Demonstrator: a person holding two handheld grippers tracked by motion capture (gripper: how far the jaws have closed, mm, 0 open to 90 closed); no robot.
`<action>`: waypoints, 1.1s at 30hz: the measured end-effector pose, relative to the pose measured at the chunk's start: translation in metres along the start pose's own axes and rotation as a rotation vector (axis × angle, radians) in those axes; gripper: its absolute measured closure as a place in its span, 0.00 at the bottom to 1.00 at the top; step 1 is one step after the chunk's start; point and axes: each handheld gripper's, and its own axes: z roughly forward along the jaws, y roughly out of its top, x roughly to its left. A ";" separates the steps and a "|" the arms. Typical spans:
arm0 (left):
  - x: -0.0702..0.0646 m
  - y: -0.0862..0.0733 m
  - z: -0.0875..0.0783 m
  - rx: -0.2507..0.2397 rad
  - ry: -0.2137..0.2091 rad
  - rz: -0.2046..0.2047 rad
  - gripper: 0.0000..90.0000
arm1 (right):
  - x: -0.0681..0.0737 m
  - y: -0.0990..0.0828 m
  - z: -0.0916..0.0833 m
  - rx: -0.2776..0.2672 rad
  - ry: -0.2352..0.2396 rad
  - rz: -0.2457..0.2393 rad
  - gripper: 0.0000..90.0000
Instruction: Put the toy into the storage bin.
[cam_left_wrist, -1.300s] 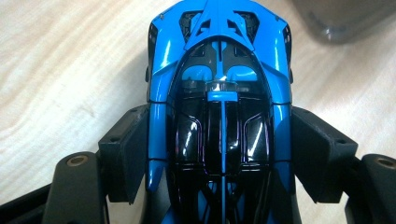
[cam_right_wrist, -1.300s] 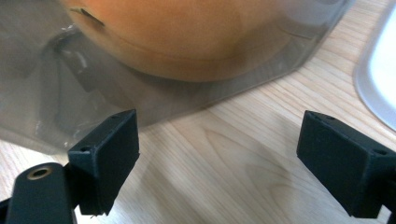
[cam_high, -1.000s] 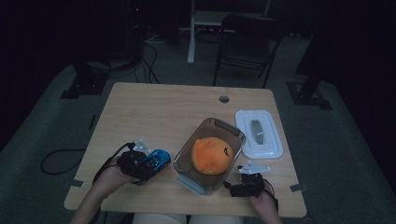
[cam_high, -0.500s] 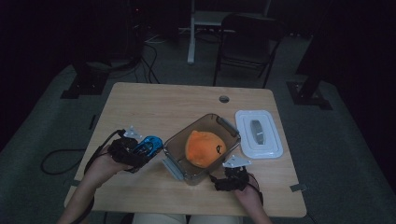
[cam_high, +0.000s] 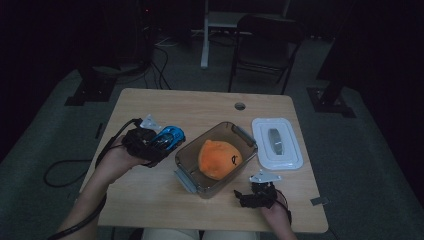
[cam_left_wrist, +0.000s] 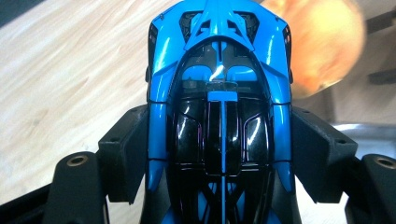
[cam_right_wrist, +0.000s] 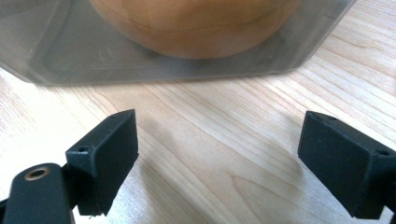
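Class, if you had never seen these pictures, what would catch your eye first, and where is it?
The bright orange plush lying in the clear container at the table's middle. Next, the glossy blue toy car clamped in the left hand-held gripper, just left of the container.

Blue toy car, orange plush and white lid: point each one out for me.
blue toy car (cam_left_wrist: 219, 107): left gripper view, on its glossy roof between the jaws.
orange plush (cam_high: 218, 158): high view, on its rounded top inside the clear container.
white lid (cam_high: 277, 144): high view, on its flat top, right of the container.

Toy (cam_high: 219, 159) in bin (cam_high: 186, 161); lid (cam_high: 277, 143) right.
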 end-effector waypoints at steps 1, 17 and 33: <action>0.000 0.000 0.000 0.000 0.000 0.000 0.32 | 0.000 0.000 0.000 0.001 -0.004 -0.001 0.13; -0.046 0.075 0.054 0.000 -0.107 0.096 0.32 | -0.001 -0.002 0.001 0.013 -0.007 -0.006 0.13; -0.058 0.068 0.096 0.102 -0.117 0.113 0.32 | -0.002 -0.002 0.002 0.016 -0.002 -0.004 0.13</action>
